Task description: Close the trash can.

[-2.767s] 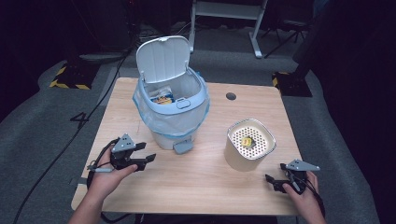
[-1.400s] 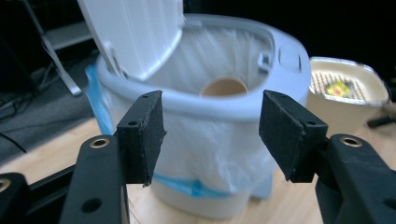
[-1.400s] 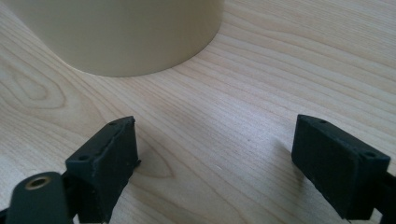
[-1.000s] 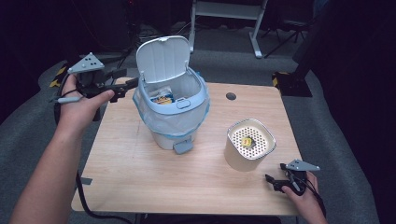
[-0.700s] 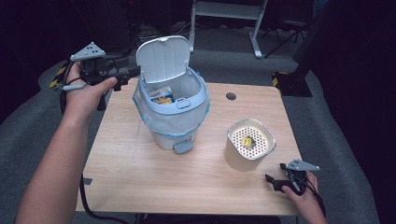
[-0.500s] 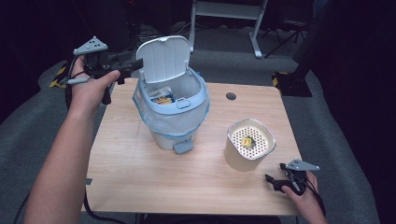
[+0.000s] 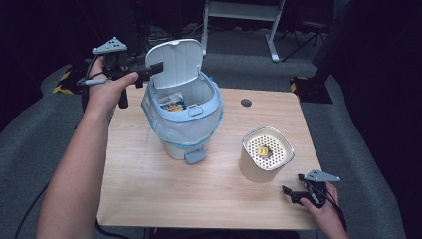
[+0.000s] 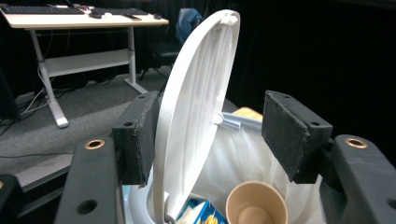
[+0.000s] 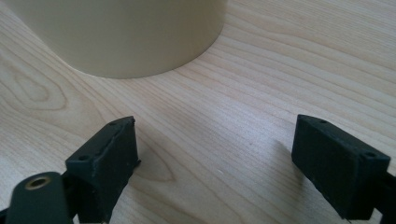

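My left gripper [image 7: 152, 69] is raised at the far left of the table [image 7: 149, 184], level with the upright lid [image 7: 175, 62] of the pedal bin [image 7: 183, 117]. Its jaws have just been opening wider. In the left gripper view the lid [image 8: 196, 112] stands edge-on between my two pads: the left pad [image 8: 137, 135] lies against or just beside the lid's rim (I cannot tell whether contact is made), and the right pad [image 8: 292, 133] stands well apart from it. No clamping is in effect.

The bin sits on the far left half of the table, lined with a clear bag; a paper cup [image 8: 254, 210] and a blue packet [image 8: 203, 214] lie inside.

My right gripper [image 7: 298, 193] rests low at the near right corner, jaws spread wide and holding nothing, just beside the cream perforated container [image 7: 265, 154].
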